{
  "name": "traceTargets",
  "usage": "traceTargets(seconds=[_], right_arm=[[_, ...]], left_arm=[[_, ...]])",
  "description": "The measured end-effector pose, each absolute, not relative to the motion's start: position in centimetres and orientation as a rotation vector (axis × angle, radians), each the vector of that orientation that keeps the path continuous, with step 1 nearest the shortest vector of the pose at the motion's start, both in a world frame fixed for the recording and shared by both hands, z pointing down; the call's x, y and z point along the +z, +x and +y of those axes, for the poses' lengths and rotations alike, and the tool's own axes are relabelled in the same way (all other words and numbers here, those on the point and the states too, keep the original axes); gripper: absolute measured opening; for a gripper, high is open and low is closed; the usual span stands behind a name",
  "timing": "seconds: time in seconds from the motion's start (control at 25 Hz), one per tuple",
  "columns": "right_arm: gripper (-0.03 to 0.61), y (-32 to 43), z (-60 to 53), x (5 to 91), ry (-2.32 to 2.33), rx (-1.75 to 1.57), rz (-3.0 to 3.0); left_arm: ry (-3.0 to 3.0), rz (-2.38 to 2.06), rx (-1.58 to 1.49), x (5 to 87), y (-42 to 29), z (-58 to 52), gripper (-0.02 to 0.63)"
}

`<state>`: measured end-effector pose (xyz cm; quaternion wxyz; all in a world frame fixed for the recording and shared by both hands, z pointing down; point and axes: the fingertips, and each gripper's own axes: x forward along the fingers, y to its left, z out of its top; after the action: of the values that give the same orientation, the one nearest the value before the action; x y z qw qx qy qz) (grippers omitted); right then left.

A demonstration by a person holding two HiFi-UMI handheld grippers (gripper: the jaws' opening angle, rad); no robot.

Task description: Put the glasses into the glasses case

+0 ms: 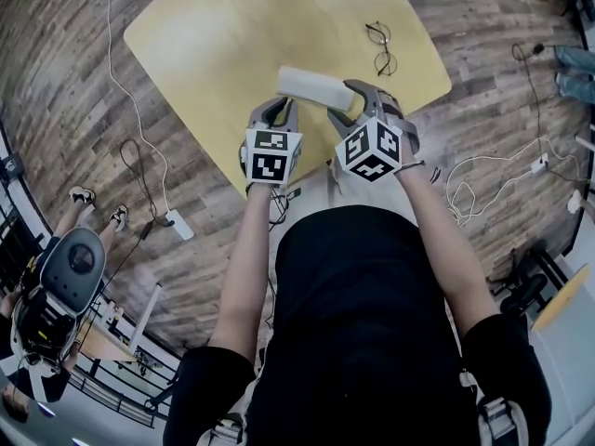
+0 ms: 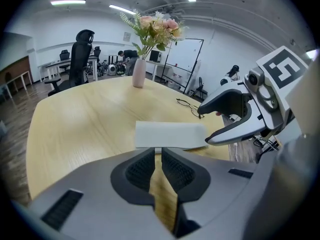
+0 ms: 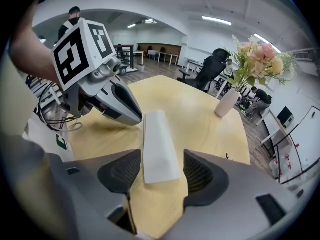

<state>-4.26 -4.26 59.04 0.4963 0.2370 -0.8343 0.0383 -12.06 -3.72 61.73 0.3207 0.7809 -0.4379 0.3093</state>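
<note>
Head view first: print-wise we get black-and-white square markers on the cubes [image 1: 271,154], patterns rather than words. The white glasses case [image 1: 314,87] is near the front edge of the yellow bench [image 1: 214,26], between both tools. Our right hand-held gripper [image 3: 161,154] is spread wide, the case lying lengthwise between its pads, unsqueezed. Our left hand-held gripper [image 2: 158,150] is clenched nearly together, tips at the case's long edge. The glasses [image 1: 381,49] lie well apart, further back on the bench.
</note>
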Motion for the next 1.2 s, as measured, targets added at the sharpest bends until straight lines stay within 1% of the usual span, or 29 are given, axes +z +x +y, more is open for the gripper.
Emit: traceTargets(seconds=[0.16,0.28,0.36,0.64,0.72,0.76,1.2], right_arm=[[0.293,-4.0,-3.9,60.4,0.552,0.069,-1.993],[0.296,-3.9,-4.0,61.1,0.558,0.046,-1.975],[0.314,-3.7,-4.1,61.5,0.564,0.025,-1.963],[0.314,-3.1,-4.1,62.5,0.562,0.01,-1.951],[0.305,-3.0,-4.1,62.5,0.554,0.001,-1.951],[0.29,-2.9,-4.0,62.6,0.55,-0.004,-1.951],[0.281,-2.9,-4.3,62.7,0.493,0.017,-1.974]], left_arm=[[2.037,-1.165,0.834,62.3,-12.2,-4.0,0.091],[2.022,-1.179,0.84,62.8,-12.4,-4.1,0.1],[2.022,-1.183,0.852,63.1,-12.5,-4.3,0.112],[2.014,-1.191,0.855,63.8,-12.1,-4.4,0.112],[2.007,-1.201,0.851,63.7,-12.1,-4.4,0.112],[2.0,-1.205,0.85,63.7,-12.1,-4.4,0.112],[1.956,-1.242,0.864,64.0,-12.2,-4.7,0.109]])
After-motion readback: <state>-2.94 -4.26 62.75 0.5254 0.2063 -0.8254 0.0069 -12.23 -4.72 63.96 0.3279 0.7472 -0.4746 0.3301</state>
